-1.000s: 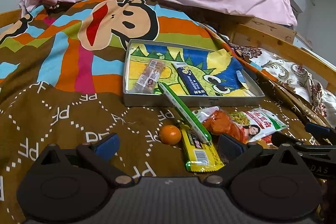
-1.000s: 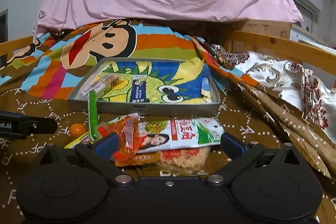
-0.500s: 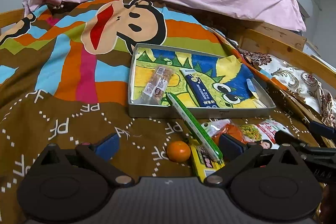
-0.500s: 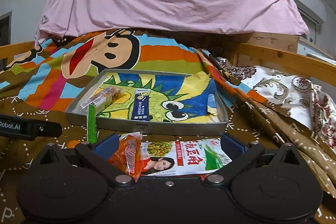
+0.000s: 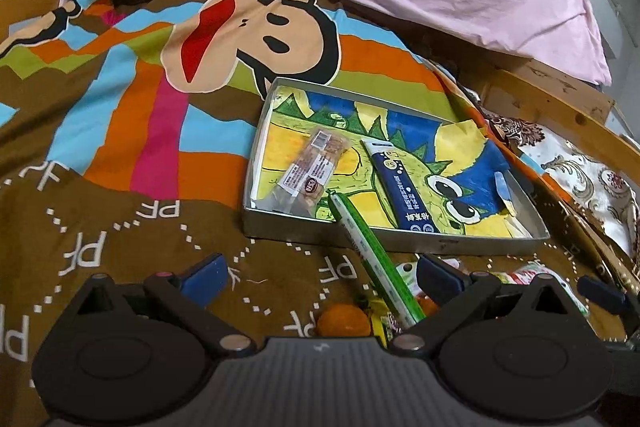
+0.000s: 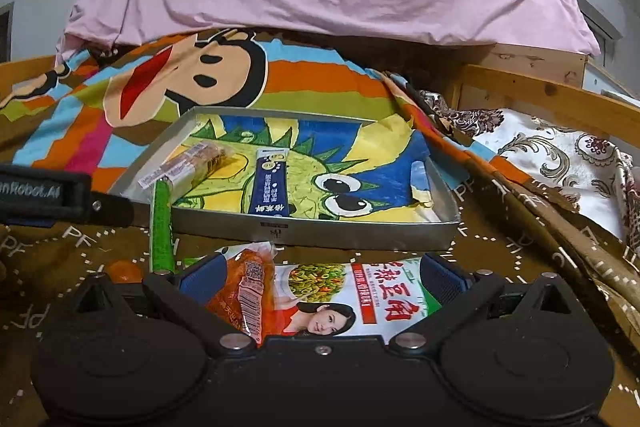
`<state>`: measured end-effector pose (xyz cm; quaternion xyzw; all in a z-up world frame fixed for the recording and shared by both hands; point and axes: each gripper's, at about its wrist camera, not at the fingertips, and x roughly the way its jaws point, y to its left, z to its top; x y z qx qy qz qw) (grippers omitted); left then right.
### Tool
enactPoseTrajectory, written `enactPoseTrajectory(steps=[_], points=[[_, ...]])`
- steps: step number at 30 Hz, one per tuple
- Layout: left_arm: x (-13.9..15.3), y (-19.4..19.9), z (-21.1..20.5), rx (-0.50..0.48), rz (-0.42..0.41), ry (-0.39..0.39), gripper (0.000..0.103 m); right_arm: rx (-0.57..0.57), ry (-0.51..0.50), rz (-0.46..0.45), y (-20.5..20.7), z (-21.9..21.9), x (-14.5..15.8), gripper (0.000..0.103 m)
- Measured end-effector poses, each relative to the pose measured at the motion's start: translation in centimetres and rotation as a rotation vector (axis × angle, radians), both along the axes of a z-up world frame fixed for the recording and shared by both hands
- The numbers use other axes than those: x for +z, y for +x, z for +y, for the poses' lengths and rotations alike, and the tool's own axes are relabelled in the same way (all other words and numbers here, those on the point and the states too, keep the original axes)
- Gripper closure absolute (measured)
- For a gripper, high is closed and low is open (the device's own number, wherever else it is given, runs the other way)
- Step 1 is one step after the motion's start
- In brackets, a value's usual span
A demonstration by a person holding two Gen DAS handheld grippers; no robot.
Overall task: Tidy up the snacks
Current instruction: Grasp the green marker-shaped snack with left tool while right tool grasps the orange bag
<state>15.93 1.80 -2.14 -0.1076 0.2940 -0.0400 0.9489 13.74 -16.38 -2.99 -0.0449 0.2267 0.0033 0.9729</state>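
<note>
Metal tray (image 6: pixel 352 233) already holds two snacks; right tongs (image 6: pixel 320 277), spread, straddle the orange pouch (image 6: pixel 248 287) before it, ready to pinch; left tongs (image 5: pixel 320 273) spread, idle.

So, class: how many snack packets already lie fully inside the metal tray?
2: a clear-wrapped bar at the tray's left side, a dark blue stick packet in the middle. The green stick only leans on the rim.

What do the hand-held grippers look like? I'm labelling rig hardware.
Both match: the left hand-held gripper and right hand-held gripper have matte black bodies, round housings, silver pivot screws and blue finger pads. White "Robot.AI" lettering marks the left one's side.
</note>
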Motion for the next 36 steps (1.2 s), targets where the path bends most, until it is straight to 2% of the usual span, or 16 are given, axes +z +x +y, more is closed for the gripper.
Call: enactPoseTrajectory(steps=[10,16,21,24,30,32,36], points=[[-1.3,2.5,-0.5,0.010,0.043,-0.091,0.001,0.066,0.009,0.004,1.2,1.5,-0.9,0.002],[-1.7,3.6,-1.0,-0.023,0.056,-0.133,0.001,0.124,-0.050,0.011,1.4,2.7,-1.5,0.011],[-1.9,4.2,-1.2,-0.033,0.064,-0.153,0.006,0.137,-0.040,0.024,1.3,2.8,-1.7,0.016],[-2.2,4.4,-1.3,-0.037,0.085,-0.160,0.011,0.142,-0.026,0.043,1.4,2.8,-1.9,0.023],[-2.6,4.5,-1.9,-0.064,0.109,-0.147,0.033,0.160,0.008,0.066,1.4,2.8,-2.0,0.033],[-2.6,4.6,-1.9,-0.075,0.120,-0.151,0.047,0.173,0.007,0.076,1.4,3.1,-2.0,0.033],[-3.1,4.7,-2.0,-0.088,0.156,-0.156,0.063,0.188,0.008,0.099,1.6,3.4,-2.0,0.033]])
